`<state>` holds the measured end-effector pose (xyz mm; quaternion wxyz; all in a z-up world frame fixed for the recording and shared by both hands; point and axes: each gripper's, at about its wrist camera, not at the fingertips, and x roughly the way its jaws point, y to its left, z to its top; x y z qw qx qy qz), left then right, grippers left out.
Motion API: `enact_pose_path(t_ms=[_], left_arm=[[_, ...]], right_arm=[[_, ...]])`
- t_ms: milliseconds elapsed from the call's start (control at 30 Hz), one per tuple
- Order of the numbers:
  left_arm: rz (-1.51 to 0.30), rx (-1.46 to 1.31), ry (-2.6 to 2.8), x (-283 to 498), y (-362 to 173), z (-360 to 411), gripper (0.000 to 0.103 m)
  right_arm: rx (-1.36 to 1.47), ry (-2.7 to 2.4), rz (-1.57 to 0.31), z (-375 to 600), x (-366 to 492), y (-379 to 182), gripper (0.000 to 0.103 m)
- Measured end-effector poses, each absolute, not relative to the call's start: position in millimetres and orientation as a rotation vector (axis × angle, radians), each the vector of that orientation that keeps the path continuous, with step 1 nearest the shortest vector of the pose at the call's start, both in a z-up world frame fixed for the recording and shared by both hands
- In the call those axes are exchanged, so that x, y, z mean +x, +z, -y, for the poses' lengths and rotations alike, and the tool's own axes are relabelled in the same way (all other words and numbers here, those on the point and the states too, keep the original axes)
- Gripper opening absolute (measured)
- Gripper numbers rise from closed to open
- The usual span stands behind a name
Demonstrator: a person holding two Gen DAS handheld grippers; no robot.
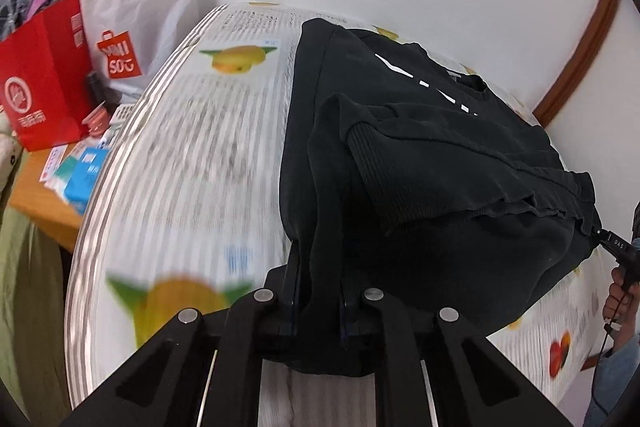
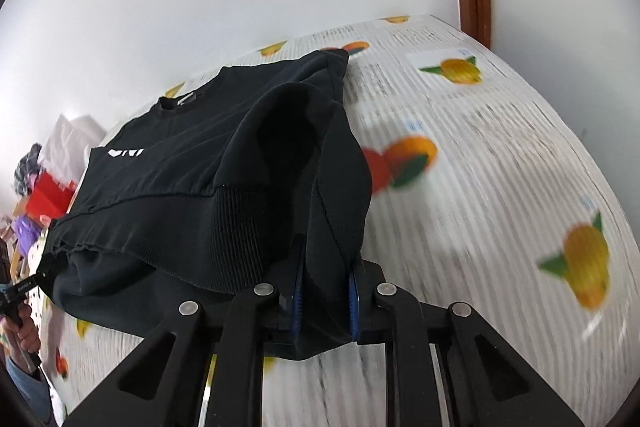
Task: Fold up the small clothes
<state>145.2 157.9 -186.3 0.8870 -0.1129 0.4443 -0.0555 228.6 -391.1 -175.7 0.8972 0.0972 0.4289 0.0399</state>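
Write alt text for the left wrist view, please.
Black tongs pinch a bunched edge of a black sweatshirt lying on a round table covered in a fruit-print cloth. A red shopping bag stands at the left, against a white wall.

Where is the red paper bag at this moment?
In the left wrist view, the red paper bag stands at the far left, beside the white MINISO bag, beyond the tablecloth's edge.
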Motion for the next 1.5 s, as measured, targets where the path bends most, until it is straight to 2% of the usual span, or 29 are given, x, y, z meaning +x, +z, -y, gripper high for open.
enact_pose_path(t_ms=[467,633,900,1033,1233,1500], left_arm=[[-0.897,-0.185,-0.101,73,-191,-133,0.013],[-0.900,-0.185,-0.092,68,-190,-132,0.016],[-0.862,-0.167,-0.095,52,-170,-133,0.034],[-0.817,-0.154,-0.122,41,-153,-130,0.050],[-0.789,-0.083,-0.156,41,-143,-105,0.054],[-0.844,-0.029,-0.167,55,-160,-89,0.054]], right_arm=[[0.150,0.038,-0.872,403,143,-177,0.018],[0.127,0.007,-0.867,402,132,-173,0.023],[0.074,-0.037,-0.794,393,103,-144,0.027],[0.043,-0.013,-0.755,380,91,-129,0.035],[-0.033,0.055,-0.724,346,85,-126,0.048],[-0.083,0.058,-0.792,323,100,-152,0.049]])
